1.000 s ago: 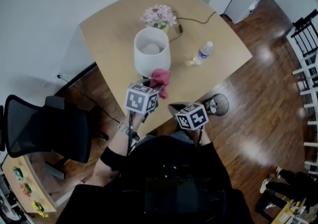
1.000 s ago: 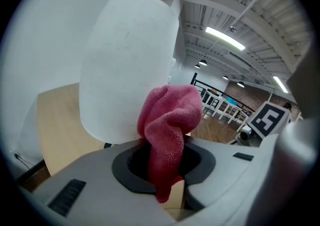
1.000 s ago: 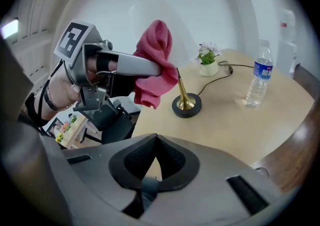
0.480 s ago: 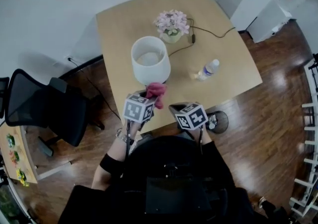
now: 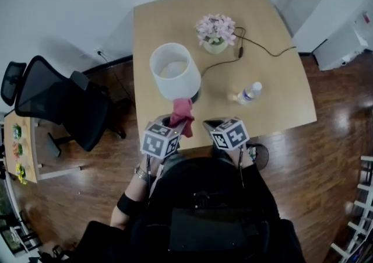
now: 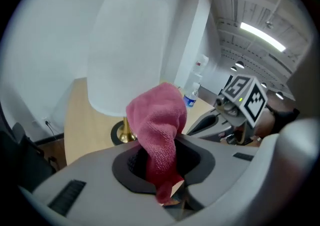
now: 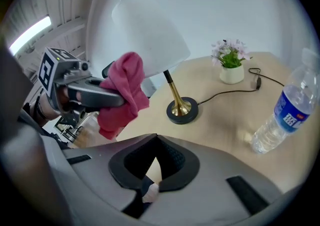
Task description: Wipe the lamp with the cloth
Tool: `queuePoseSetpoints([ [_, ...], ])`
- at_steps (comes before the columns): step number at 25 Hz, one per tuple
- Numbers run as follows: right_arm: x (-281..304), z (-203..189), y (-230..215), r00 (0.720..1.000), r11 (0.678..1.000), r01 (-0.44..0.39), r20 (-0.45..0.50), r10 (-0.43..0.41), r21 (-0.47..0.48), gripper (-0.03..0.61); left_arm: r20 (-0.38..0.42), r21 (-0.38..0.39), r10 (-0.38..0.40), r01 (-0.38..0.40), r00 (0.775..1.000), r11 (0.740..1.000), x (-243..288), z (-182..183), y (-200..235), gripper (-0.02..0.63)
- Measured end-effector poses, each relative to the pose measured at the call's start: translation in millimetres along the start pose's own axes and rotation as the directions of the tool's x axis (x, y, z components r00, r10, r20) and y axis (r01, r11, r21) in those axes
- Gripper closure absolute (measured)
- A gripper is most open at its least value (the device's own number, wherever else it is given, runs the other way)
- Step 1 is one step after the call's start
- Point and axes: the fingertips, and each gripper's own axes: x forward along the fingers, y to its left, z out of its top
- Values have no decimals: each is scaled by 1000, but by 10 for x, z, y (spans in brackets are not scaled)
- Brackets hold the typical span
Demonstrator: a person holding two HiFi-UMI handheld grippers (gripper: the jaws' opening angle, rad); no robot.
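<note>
A table lamp with a white shade (image 5: 174,72) (image 6: 127,49) (image 7: 150,32) and a brass stem on a dark base (image 7: 182,109) stands on the wooden table (image 5: 274,98). My left gripper (image 5: 172,121) (image 6: 160,170) is shut on a pink cloth (image 5: 183,112) (image 6: 159,130) (image 7: 122,94), which bunches up above the jaws just in front of the shade's lower rim. My right gripper (image 5: 211,123) (image 7: 152,170) hangs shut and empty over the table's near edge, right of the cloth.
A clear water bottle (image 5: 249,93) (image 7: 282,115) lies right of the lamp. A pot of pink flowers (image 5: 216,31) (image 7: 231,62) sits at the back, with a black cable (image 5: 265,49) beside it. A black office chair (image 5: 64,104) stands left of the table.
The head view has swung, so the table now sits more to the right. Both grippers have shifted slightly and rolled. The cloth stays in the left gripper near the shade.
</note>
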Motion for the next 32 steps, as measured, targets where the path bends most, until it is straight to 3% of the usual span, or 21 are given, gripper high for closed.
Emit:
queuePoseSetpoints([
  [3, -32, -2, -94, 1000, 999, -25, -7, 25, -30, 574, 120, 23, 47, -50, 992, 998, -269, 488, -134, 526],
  [7, -102, 23, -61, 998, 996, -65, -12, 65, -60, 574, 265, 48, 97, -113, 959, 992, -665, 1151, -263, 526],
  [12, -201, 40, -67, 994, 991, -109, -13, 109, -81, 574, 302, 21, 176, -191, 937, 981, -658, 1495, -216, 526],
  [18, -261, -102, -36, 986, 983, -164, -43, 161, -77, 574, 236, -85, 230, -216, 944, 973, -322, 1287, -144, 526],
  [22, -262, -200, -70, 985, 984, -164, -62, 160, -63, 574, 167, -102, 210, -195, 963, 976, -77, 993, -172, 526],
  [27, -249, -222, -124, 992, 993, -112, -64, 110, -31, 574, 105, -125, 152, -139, 983, 982, 212, 586, -130, 526],
  [32, -284, -209, -189, 996, 998, -32, -85, 28, -46, 574, 102, -165, 90, -72, 991, 984, 396, 415, -76, 526],
])
